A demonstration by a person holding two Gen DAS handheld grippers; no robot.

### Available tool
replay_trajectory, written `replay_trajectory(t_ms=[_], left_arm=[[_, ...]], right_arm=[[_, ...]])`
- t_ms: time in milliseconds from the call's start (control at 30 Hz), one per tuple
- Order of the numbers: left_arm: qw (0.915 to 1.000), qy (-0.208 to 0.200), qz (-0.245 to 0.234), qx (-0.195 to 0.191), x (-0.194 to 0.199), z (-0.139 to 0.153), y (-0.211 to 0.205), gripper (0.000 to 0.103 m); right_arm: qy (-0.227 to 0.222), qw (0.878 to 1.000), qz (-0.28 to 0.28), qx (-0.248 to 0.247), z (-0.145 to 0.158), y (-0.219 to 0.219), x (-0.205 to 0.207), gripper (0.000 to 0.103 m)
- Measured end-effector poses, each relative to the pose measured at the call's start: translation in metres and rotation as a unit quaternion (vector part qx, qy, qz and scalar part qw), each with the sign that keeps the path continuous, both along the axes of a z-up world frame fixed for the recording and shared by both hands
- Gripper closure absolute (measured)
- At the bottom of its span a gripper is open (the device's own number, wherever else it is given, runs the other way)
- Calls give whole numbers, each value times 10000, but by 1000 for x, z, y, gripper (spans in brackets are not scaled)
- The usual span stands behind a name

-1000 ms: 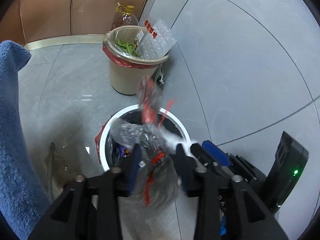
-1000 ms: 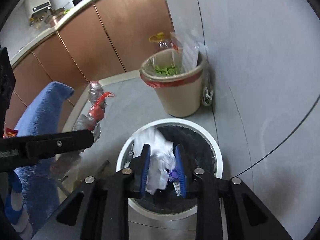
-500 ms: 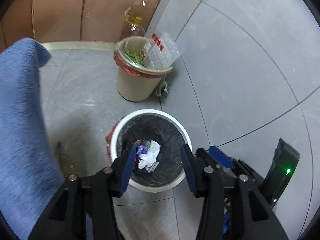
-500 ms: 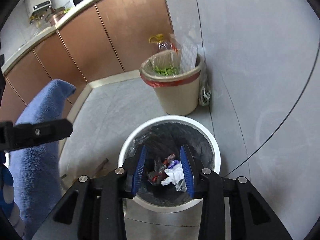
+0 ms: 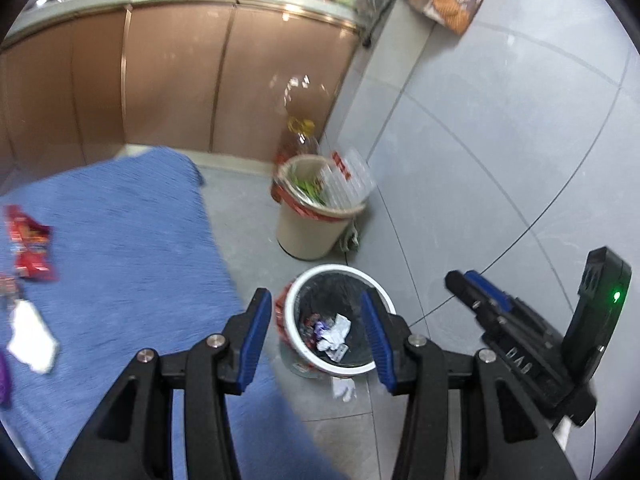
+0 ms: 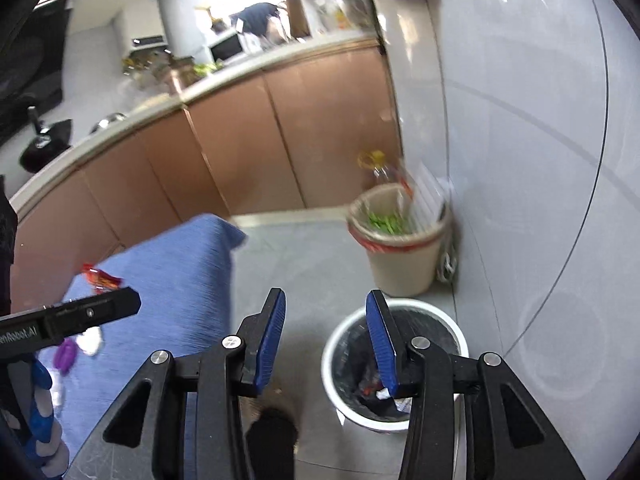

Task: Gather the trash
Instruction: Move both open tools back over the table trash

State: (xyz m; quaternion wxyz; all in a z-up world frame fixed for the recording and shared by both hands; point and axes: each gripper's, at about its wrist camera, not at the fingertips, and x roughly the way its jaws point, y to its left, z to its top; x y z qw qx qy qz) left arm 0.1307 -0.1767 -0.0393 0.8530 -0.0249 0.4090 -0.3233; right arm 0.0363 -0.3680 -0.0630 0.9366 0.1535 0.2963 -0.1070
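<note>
Both drops done: our left gripper [image 5: 316, 330] is empty now, jaws apart; right gripper [image 6: 326, 340] is empty too, jaws opening. The bag and paper we held a second ago lie in the white bin [image 5: 334, 274]. We've lifted off it. Wrappers [image 5: 30, 248] remain on the blue cloth [image 5: 132, 248]. Beige bin [image 5: 308, 236] beyond is blurred, contents unclear.

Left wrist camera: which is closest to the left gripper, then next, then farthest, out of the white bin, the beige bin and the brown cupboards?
1. White round bin with black liner, just past the left gripper.
2. Beige bin with red liner, behind it by the wall.
3. Brown cupboard doors, at the back.
</note>
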Motion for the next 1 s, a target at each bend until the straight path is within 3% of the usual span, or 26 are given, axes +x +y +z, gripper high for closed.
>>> replay_trajectory(t_ms=[200, 500, 767, 1000], left_arm=[[9987, -330, 370, -151, -29, 29, 66, 52], [9926, -711, 974, -162, -71, 43, 164, 51], [9834, -866, 1588, -169, -101, 42, 246, 52], [9766, -621, 2051, -172, -110, 16, 289, 51]], right_arm=[[-411, 9984, 311, -221, 51, 46, -22, 59], [-800, 9924, 837, -412, 100, 111, -48, 56], [-1096, 9863, 1145, -449, 121, 145, -62, 53], [-1070, 9821, 1514, -326, 112, 166, -60, 53]])
